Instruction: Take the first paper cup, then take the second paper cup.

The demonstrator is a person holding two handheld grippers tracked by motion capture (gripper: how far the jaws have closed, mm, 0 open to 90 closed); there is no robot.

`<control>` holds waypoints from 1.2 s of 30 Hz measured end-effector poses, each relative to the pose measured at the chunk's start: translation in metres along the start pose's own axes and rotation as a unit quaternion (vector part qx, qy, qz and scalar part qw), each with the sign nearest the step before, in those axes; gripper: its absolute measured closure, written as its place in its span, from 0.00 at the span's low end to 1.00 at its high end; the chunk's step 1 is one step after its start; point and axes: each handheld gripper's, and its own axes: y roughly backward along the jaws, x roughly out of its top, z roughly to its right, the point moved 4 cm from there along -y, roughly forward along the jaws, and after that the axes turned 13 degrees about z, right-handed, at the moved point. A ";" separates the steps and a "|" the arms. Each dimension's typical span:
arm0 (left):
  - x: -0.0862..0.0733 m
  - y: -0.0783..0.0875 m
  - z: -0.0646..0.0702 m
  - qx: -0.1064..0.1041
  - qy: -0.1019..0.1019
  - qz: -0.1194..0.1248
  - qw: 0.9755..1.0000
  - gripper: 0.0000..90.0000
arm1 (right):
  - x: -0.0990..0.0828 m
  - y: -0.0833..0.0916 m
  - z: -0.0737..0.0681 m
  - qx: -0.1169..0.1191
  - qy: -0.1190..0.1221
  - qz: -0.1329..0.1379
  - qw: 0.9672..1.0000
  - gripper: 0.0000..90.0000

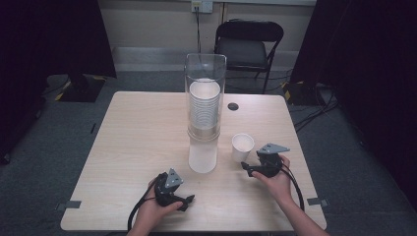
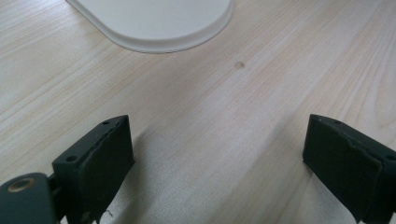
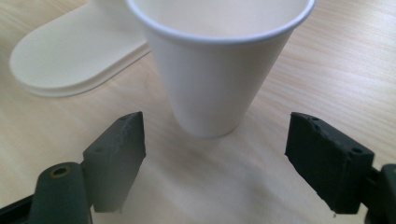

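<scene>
**Cup ahead of your right jaws, nothing held yet**

Your right gripper [image 3: 212,158] has its jaws wide apart and empty, with the paper cup [image 3: 217,70] upright on the table [image 1: 137,142] just beyond them at 12 o'clock. Your left gripper [image 2: 215,158] is also wide open over bare wood. The cup looks light: close off-centre or too hard and you may tip or crush it, or knock it toward the dispenser [image 1: 204,113] at 10 o'clock.
</scene>
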 end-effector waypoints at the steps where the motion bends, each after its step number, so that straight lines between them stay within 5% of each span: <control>1: 0.000 0.001 0.000 0.002 -0.002 -0.006 1.000 0.09 | 0.000 0.004 -0.002 0.004 0.000 -0.002 1.000 0.22; 8: 0.000 0.000 0.000 0.000 0.000 0.000 1.000 0.09 | 0.008 0.017 -0.029 0.048 -0.001 -0.001 0.999 0.25; 15: 0.000 0.000 0.000 0.002 -0.001 -0.002 1.000 0.09 | 0.015 0.004 -0.053 0.080 0.009 -0.009 0.997 0.24; 25: 0.000 0.001 0.000 0.002 -0.002 -0.007 1.000 0.09 | 0.048 -0.016 -0.079 0.111 0.021 0.012 0.994 0.25; 36: 0.000 0.001 0.000 0.002 -0.001 -0.006 1.000 0.09 | 0.080 -0.039 -0.083 0.127 0.015 0.038 0.991 0.24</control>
